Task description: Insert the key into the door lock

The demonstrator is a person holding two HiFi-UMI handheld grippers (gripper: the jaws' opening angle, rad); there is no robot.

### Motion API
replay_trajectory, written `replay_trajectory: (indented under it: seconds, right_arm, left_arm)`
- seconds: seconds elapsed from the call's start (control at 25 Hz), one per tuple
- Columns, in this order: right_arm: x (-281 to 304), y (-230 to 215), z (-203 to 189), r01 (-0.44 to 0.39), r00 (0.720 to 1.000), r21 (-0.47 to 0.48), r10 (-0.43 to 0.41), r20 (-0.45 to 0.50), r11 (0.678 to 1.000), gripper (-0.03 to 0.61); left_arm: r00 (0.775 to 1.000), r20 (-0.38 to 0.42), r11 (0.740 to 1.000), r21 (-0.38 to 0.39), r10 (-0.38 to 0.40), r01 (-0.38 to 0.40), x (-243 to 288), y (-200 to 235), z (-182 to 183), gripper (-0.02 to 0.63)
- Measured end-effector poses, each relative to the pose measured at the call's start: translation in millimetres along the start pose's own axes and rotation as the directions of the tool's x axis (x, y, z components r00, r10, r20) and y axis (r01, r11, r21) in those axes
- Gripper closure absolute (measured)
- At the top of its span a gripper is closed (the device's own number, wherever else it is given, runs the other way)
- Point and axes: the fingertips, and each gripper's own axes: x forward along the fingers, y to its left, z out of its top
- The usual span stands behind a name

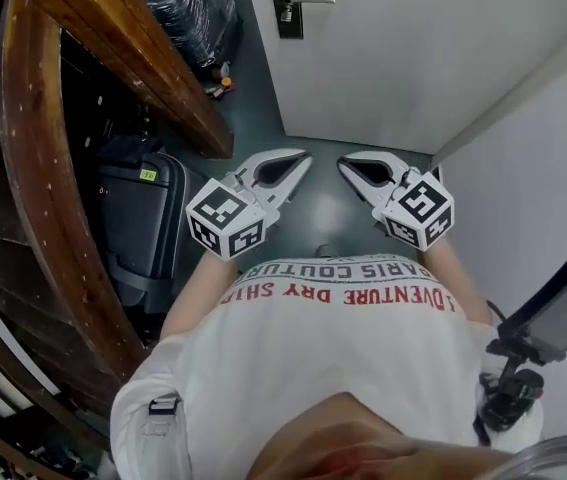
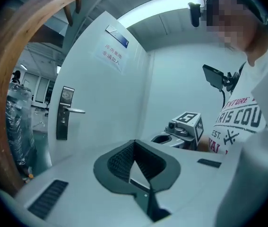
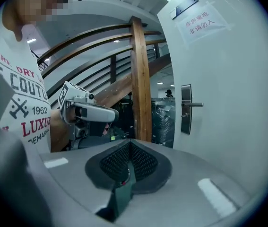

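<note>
Left claw (image 1: 304,156) and right claw (image 1: 342,164) both pinched closed — door (image 1: 413,48) ahead, suitcase (image 1: 133,223) beside banister (image 1: 123,38).

The floor (image 1: 308,163) lies open toward the door (image 1: 413,48); a banister (image 1: 133,58) and suitcase (image 1: 138,223) crowd the left, and a wall (image 1: 533,178) seems close on the right.

The person wore a white short-sleeved T-shirt (image 1: 333,368) with red and dark block lettering across the chest. A small black clip (image 1: 163,405) sat on one sleeve at seven o'clock. The left gripper (image 1: 301,158) and right gripper (image 1: 345,166) each had a white shell, black ribbed pads (image 2: 119,162) and a cube (image 1: 225,220) of black-and-white square markers.
</note>
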Motion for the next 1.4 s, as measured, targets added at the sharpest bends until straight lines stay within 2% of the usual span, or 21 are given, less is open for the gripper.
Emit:
replay_trajectory:
  seconds: [0.16,0.4,0.68,0.96,1.16,1.4]
  right_arm:
    - [2,55,-14,-0.008,1.000,0.042,0.009,-0.013,0.999,0.577]
    - [-11,194,-19,0.030,0.998,0.067,-0.034,0.059,0.997,0.577]
    - [-35,301,4,0.054,0.994,0.081,-0.062,0.095,0.995,0.577]
    - [-72,350,12,0.053,0.996,0.004,-0.053,0.069,0.999,0.577]
    - [-94,379,11,0.065,0.995,0.027,-0.066,0.075,0.998,0.577]
    - [-132,397,2,0.054,0.995,0.028,-0.057,0.085,0.998,0.577]
  left_arm:
    - [0.999,-0.036,0.999,-0.027,0.026,-0.027,-48,-19,-23,0.612]
    - [0.996,-0.088,1.000,0.011,0.017,-0.016,-157,-91,-69,0.612]
    - [0.996,-0.090,1.000,0.030,0.000,0.003,-243,-155,-60,0.612]
    - [0.997,-0.062,0.995,0.093,0.044,-0.038,-276,-211,-53,0.612]
    - [0.998,-0.066,0.994,0.107,0.023,-0.016,-297,-247,-56,0.612]
    - [0.998,-0.068,0.995,0.095,0.015,-0.009,-292,-294,-60,0.612]
